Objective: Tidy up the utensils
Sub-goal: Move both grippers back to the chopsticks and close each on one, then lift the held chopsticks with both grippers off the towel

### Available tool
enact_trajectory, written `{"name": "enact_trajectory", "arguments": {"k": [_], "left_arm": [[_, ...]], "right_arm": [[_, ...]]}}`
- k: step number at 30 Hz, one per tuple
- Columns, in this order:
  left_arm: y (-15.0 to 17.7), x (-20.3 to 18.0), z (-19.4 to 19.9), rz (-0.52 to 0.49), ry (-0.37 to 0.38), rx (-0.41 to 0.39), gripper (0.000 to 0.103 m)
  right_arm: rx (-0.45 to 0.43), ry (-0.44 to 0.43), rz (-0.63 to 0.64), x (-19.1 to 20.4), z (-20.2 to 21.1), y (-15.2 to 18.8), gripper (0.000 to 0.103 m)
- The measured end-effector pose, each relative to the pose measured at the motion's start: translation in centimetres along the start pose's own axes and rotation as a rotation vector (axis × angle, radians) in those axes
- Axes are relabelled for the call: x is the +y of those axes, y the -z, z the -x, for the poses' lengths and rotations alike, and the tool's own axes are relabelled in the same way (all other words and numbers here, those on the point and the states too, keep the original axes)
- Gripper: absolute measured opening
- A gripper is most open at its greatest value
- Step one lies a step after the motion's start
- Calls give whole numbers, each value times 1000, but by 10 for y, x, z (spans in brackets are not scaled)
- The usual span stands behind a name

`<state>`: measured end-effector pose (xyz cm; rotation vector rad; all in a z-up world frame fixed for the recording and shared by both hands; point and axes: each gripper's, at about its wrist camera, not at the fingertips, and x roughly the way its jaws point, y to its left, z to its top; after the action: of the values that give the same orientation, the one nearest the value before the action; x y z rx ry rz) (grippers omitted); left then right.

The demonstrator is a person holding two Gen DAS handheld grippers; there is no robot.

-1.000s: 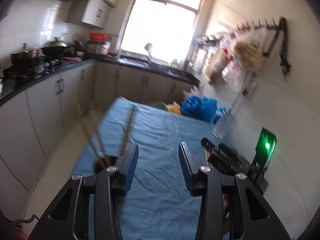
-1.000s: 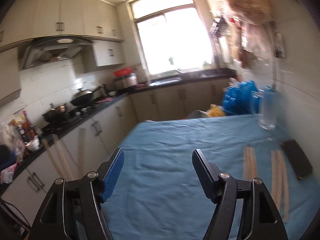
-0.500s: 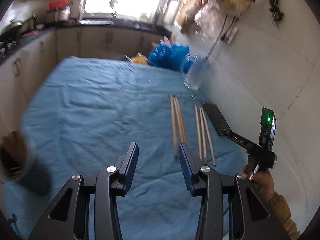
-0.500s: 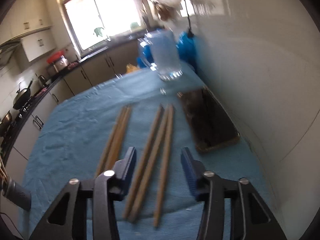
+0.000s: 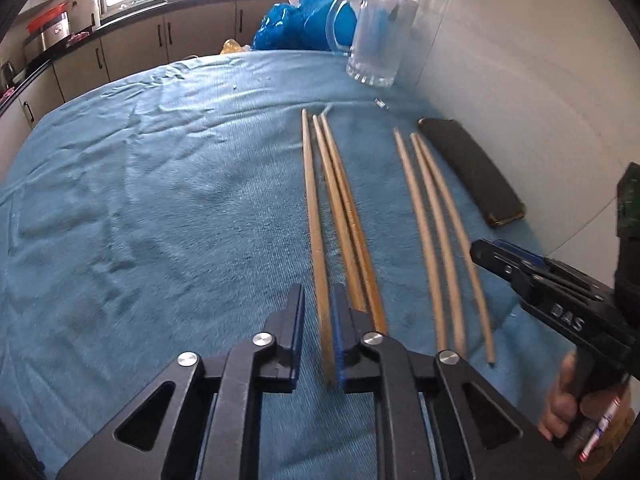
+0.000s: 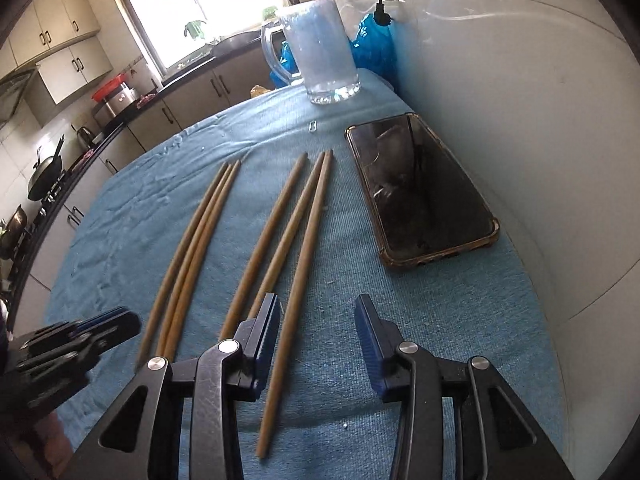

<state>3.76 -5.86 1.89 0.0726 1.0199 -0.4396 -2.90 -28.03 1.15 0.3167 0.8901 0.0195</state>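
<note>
Six wooden chopsticks lie in two groups of three on the blue cloth [image 5: 160, 200]: a darker left group [image 5: 340, 220] [image 6: 196, 248] and a paler right group [image 5: 436, 240] [image 6: 288, 232]. My left gripper [image 5: 318, 292] is low over the near ends of the left group. Its jaws are closing with the leftmost stick between them, and a sliver of cloth still shows beside one pad. My right gripper [image 6: 318, 300] stands open over the right group, straddling its rightmost stick without touching it. Its fingers [image 5: 520, 272] show at the right of the left wrist view.
A black phone [image 6: 416, 192] lies right of the chopsticks beside the white wall. A glass mug [image 6: 320, 52] stands at the table's far end, with a blue plastic bag [image 5: 296, 28] behind it. Kitchen cabinets run along the left and back.
Both grippers have swung down from facing the kitchen to the chopsticks on the cloth. The left jaws narrowed around one stick. The right jaws narrowed earlier and came closer to the sticks.
</note>
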Motion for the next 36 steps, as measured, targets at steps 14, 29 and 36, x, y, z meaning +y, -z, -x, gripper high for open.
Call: {"name": "enact_trajectory", "arguments": {"k": [14, 29, 36], "left_arm": [[-12, 3, -14, 12, -12, 27, 7], [96, 44, 67, 107, 75, 191, 7], [108, 34, 102, 21, 83, 164, 14]], "right_arm": [[47, 138, 91, 21, -9, -8, 14], [192, 85, 61, 20, 54, 63, 9], [260, 73, 73, 16, 77, 79, 41]]}}
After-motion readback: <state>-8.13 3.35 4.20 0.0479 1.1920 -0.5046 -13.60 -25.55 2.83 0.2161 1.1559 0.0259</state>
